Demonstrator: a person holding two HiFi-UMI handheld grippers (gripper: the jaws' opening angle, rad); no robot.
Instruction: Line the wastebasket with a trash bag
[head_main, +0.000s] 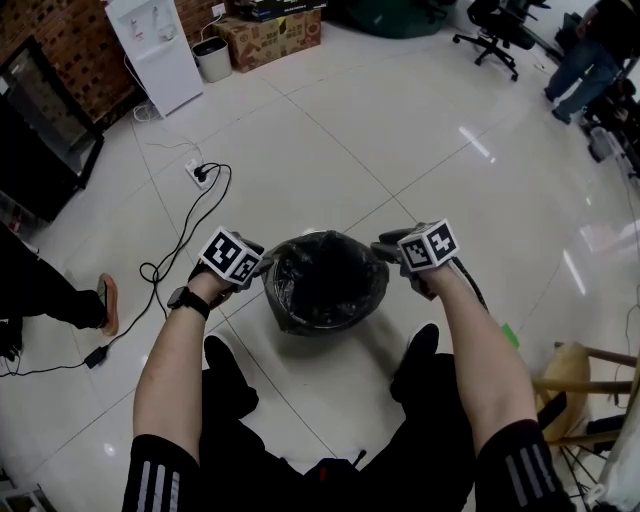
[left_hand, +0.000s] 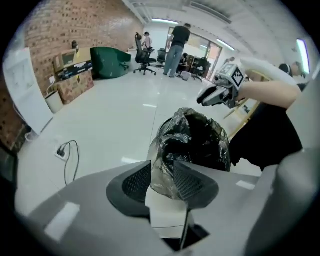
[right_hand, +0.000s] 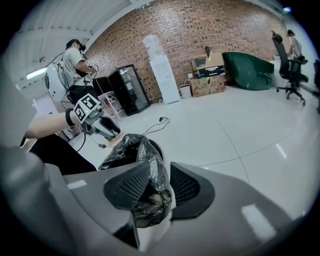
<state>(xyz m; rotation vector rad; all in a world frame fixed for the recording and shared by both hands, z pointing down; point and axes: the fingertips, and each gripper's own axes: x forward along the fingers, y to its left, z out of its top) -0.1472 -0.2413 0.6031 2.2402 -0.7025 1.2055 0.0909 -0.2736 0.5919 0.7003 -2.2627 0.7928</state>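
- Black trash bag (head_main: 325, 282) film (glossy, crumpled) pinched between left gripper (left_hand: 162, 175) jaws, narrowly parted.
- Right gripper (right_hand: 160, 180) jaws clamp a bunched fold opposite.

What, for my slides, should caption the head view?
Left gripper and right gripper pinch a glossy black plastic trash bag's opposite edges.

No legible txt; carton (head_main: 270, 38) print too blurry.

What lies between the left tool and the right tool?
The wastebasket, lined with the black trash bag, stands between the left tool and right tool; the head view shows it.
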